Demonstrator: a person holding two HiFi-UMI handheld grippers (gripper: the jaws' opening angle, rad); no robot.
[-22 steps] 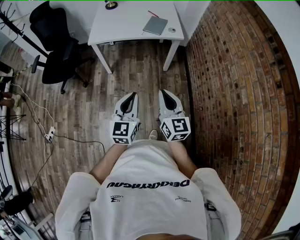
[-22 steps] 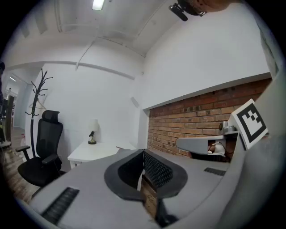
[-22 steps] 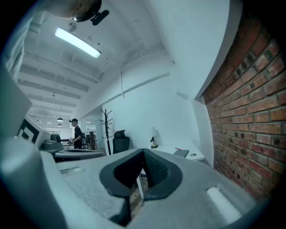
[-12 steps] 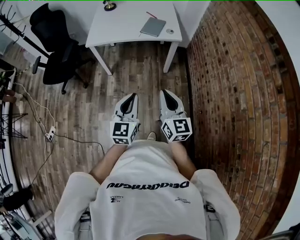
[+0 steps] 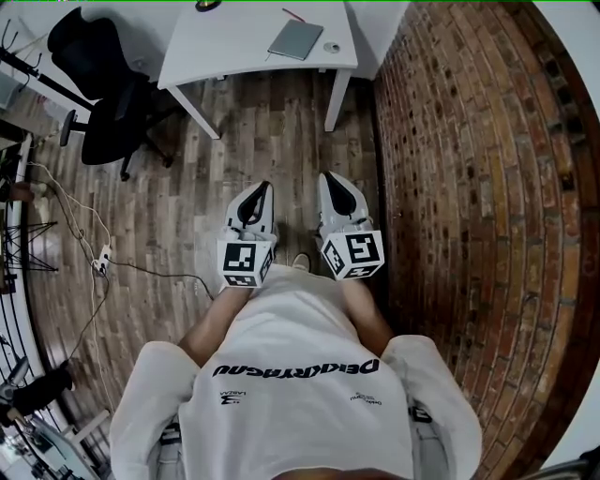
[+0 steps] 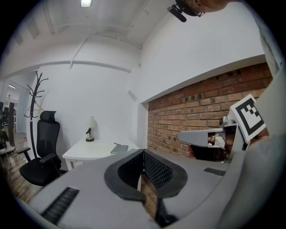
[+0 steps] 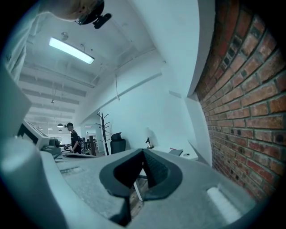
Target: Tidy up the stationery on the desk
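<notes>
Approach step, judging by the layout: not yet within reach of the white table [image 5: 234, 52], well ahead across the wood floor [image 5: 272, 150]. Holding the left gripper [image 5: 263, 190] and right gripper [image 5: 329, 179] low and side by side in front of the body, pointed toward the table, both with jaws closed tip to tip and nothing between them. Stationery all on the far right part of the tabletop: a grey notebook [image 5: 295, 39], a red pen [image 5: 293, 15] just beyond it, and a small round item [image 5: 331, 47] just beside the notebook's right edge, too small to identify. Next, probably, walking forward to the table's near edge, then opening the jaws before reaching for anything. Plenty of open floor straight ahead. Tighter on the right, along the brick wall [image 5: 469, 187], close to the table's right end. Worth minding on the left: a black office chair [image 5: 103, 103] near the table's left corner and cables [image 5: 89, 272] trailing over the floor. Also a small dark lamp or figurine [image 5: 208, 5] at the table's back edge, cut off by the frame.
</notes>
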